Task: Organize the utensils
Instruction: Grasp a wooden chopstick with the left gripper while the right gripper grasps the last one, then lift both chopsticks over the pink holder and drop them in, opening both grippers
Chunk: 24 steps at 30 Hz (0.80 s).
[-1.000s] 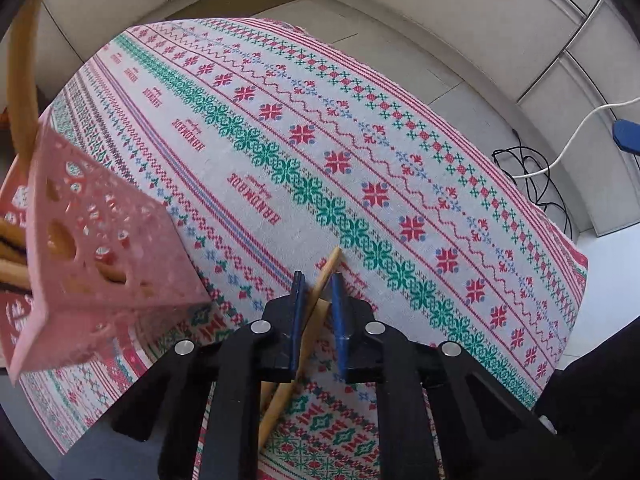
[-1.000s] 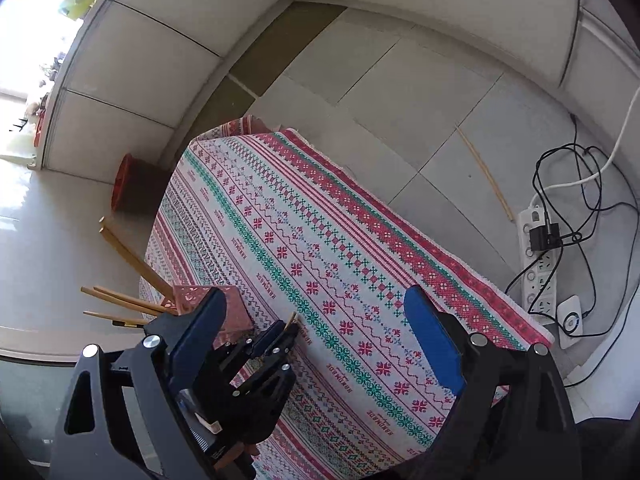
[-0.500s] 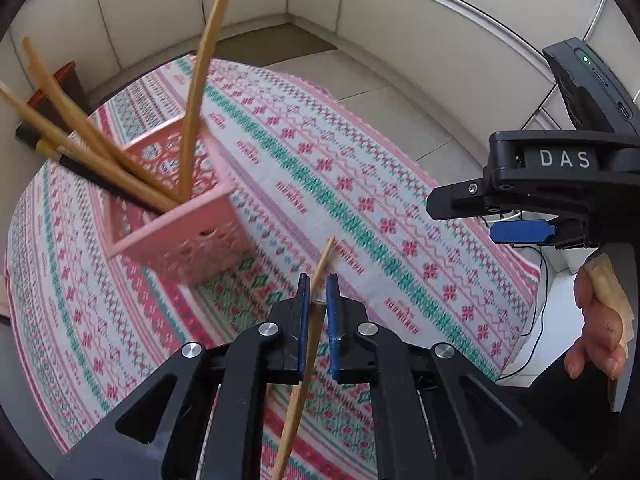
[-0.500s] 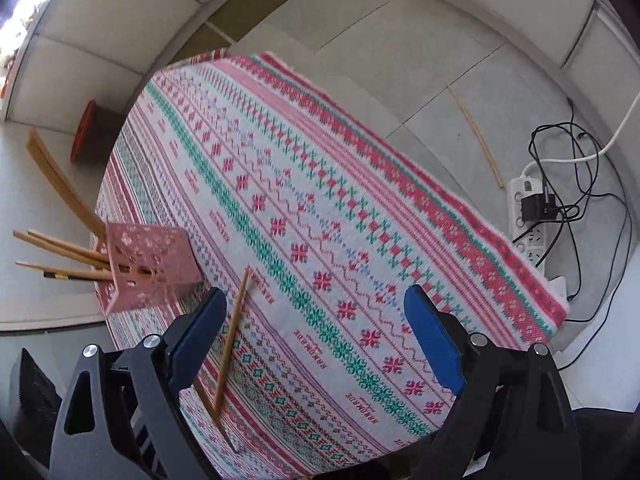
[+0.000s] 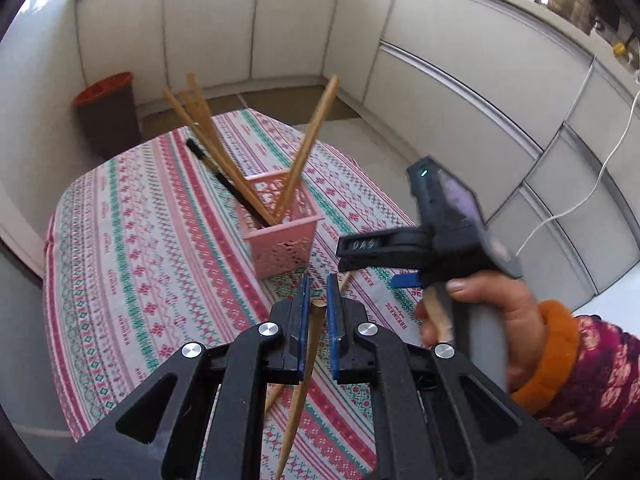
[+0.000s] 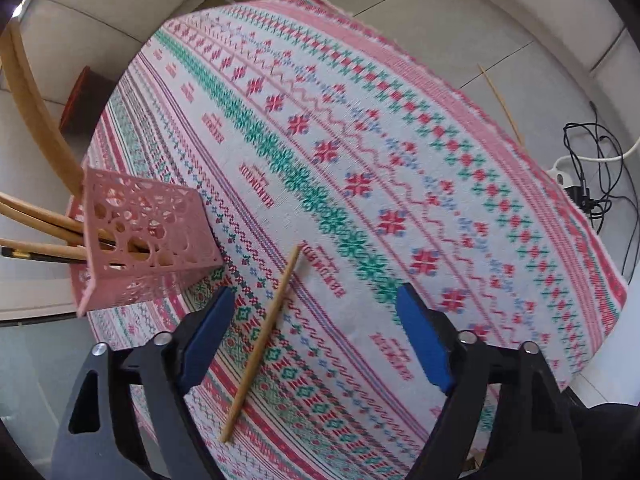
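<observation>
Left gripper (image 5: 317,312) clamps a chopstick (image 5: 302,384); pink basket (image 5: 286,236) ahead.

- One pink basket (image 5: 282,224) on the desk (image 5: 132,248).
- Five utensils standing in it: four wooden (image 5: 308,152), one black-handled (image 5: 224,182).
- One chopstick (image 6: 262,344) lying on the cloth.
- One wooden stick (image 5: 300,392) between the left fingers.

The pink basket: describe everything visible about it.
The pink basket is a small square holder of what looks like plastic, its walls pierced with lacy round cut-outs. It stands upright on the patterned tablecloth, open at the top. Several wooden chopsticks and one dark stick lean out of it, fanned to both sides. Neither set of tongs touches it; a loose chopstick lies on the cloth nearby.
</observation>
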{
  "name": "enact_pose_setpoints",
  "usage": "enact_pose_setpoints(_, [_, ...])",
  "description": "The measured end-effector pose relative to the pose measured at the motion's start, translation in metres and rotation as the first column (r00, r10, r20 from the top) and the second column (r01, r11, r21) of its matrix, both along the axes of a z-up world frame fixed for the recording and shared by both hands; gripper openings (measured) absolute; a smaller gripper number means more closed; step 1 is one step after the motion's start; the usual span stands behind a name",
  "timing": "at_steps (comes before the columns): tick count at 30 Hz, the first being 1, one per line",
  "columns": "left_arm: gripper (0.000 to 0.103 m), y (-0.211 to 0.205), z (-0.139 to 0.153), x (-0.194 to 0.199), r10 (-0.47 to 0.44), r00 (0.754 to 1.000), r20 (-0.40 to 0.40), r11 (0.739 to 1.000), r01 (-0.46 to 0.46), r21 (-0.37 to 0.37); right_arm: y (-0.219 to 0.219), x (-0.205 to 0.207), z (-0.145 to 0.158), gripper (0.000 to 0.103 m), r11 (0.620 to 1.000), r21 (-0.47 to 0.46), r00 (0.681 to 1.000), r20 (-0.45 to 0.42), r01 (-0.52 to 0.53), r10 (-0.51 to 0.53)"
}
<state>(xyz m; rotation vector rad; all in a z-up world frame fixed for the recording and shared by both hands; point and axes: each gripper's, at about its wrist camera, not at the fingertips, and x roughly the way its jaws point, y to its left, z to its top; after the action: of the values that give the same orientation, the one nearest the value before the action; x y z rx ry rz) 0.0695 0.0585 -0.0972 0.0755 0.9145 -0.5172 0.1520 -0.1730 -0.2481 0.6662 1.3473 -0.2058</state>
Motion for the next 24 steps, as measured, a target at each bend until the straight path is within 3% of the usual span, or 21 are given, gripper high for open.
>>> enact_pose_setpoints(1, [0.007,0.003,0.002,0.002,0.009,1.000,0.002,1.000,-0.009,-0.005,0.008,0.003,-0.004,0.062,1.000,-0.021,1.000,-0.014,-0.017,0.017])
enact_pose_setpoints(5, [0.007,0.013,0.002,0.006,0.036,0.999,-0.003,0.999,-0.036,-0.013,0.031,0.004,-0.003,0.053,0.983,-0.180,0.999,-0.004,-0.036,0.036])
enact_pose_setpoints(9, [0.007,0.022,0.005,0.008,0.051,0.999,-0.006,0.998,-0.051,-0.025,0.042,-0.005,-0.004,0.028,0.957,-0.291,1.000,0.017,-0.019,0.026])
enact_pose_setpoints(10, [0.007,0.024,0.008,0.008,0.055,0.998,-0.006,0.998,-0.055,-0.025,0.042,-0.008,-0.003,0.020,0.952,-0.305,0.999,0.029,-0.015,0.025])
enact_pose_setpoints(11, [0.007,0.024,0.010,0.008,0.059,0.998,-0.005,0.998,-0.059,-0.027,0.041,-0.011,-0.004,0.018,0.956,-0.295,0.999,0.037,-0.008,0.020])
enact_pose_setpoints(13, [0.007,0.025,0.013,0.006,0.063,0.998,-0.001,0.998,-0.063,-0.028,0.032,-0.015,-0.004,0.008,0.971,-0.240,0.998,0.055,0.014,-0.001])
enact_pose_setpoints(17, [0.007,0.027,0.018,-0.002,0.068,0.998,0.016,0.997,-0.068,-0.030,0.006,-0.033,0.004,0.005,0.993,-0.117,0.995,0.100,0.032,-0.020])
enact_pose_setpoints(21, [0.007,0.031,0.027,-0.015,0.068,0.997,0.037,0.996,-0.066,-0.052,-0.002,-0.064,0.042,0.005,0.994,-0.112,0.979,0.203,-0.014,0.037])
enact_pose_setpoints(24, [0.007,0.039,0.035,-0.031,0.081,0.995,0.055,0.993,-0.076,-0.092,-0.002,-0.096,0.079,0.005,0.988,-0.144,0.946,0.312,-0.050,0.093])
